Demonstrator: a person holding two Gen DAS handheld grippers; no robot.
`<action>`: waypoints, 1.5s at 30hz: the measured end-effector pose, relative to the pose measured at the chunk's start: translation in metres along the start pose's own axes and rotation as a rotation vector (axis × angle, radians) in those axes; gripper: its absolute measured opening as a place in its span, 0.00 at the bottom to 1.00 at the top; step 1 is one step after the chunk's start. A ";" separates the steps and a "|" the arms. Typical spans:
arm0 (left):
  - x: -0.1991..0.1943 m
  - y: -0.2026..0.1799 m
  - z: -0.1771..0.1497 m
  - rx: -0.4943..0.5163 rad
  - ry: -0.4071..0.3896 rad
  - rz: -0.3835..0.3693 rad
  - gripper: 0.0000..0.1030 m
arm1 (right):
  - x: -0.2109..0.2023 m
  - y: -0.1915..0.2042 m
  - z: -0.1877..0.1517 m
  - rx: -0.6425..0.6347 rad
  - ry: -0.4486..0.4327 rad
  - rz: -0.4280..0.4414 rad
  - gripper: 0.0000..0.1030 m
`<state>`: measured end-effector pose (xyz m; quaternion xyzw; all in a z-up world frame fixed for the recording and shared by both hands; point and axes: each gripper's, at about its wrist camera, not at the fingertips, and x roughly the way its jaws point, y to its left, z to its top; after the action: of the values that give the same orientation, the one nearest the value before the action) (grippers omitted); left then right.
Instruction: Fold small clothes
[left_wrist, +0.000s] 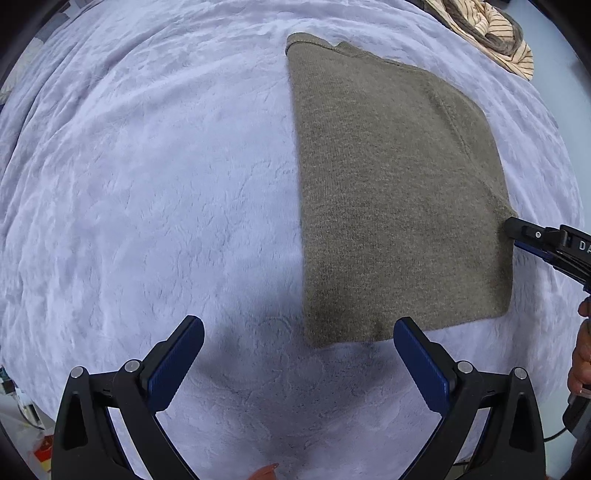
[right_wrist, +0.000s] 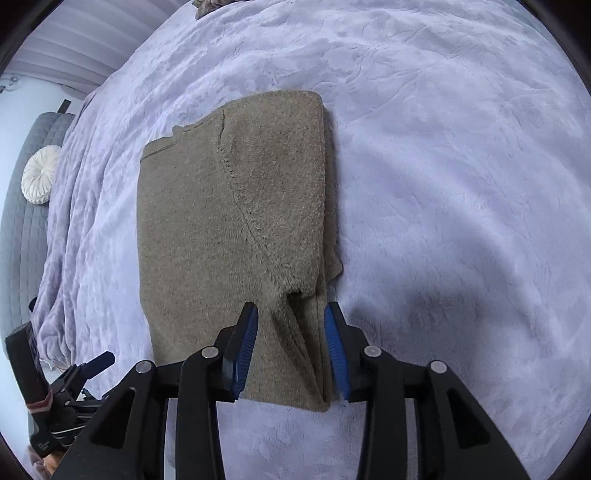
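Note:
An olive-brown knit sweater (left_wrist: 399, 192) lies folded into a rectangle on a lavender plush blanket (left_wrist: 147, 184). It also shows in the right wrist view (right_wrist: 229, 229), with a sleeve folded over its right side. My left gripper (left_wrist: 297, 326) is open and empty, just short of the sweater's near edge. My right gripper (right_wrist: 291, 314) is open, its jaws standing either side of a raised fold at the sweater's near right corner. The right gripper's tip (left_wrist: 517, 227) shows at the sweater's right edge in the left wrist view.
A striped cream garment (left_wrist: 495, 33) lies bunched at the blanket's far right. A grey headboard (right_wrist: 22, 229) with a round white cushion (right_wrist: 38, 173) stands at the left. The left gripper (right_wrist: 92, 363) shows at the lower left of the right wrist view.

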<state>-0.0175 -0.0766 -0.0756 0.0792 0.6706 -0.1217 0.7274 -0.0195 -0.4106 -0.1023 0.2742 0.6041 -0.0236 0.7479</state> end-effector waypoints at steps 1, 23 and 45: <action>0.002 -0.002 0.001 -0.004 0.005 0.000 1.00 | 0.004 -0.003 0.003 0.006 -0.003 -0.027 0.39; 0.033 -0.025 0.028 -0.023 0.085 -0.040 1.00 | 0.003 -0.069 -0.022 0.186 0.092 0.078 0.51; 0.046 -0.013 0.123 -0.047 -0.038 -0.095 1.00 | 0.006 -0.077 -0.002 0.174 0.040 0.169 0.55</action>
<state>0.0996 -0.1265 -0.1102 0.0277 0.6623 -0.1418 0.7352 -0.0484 -0.4734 -0.1376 0.3886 0.5893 -0.0074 0.7083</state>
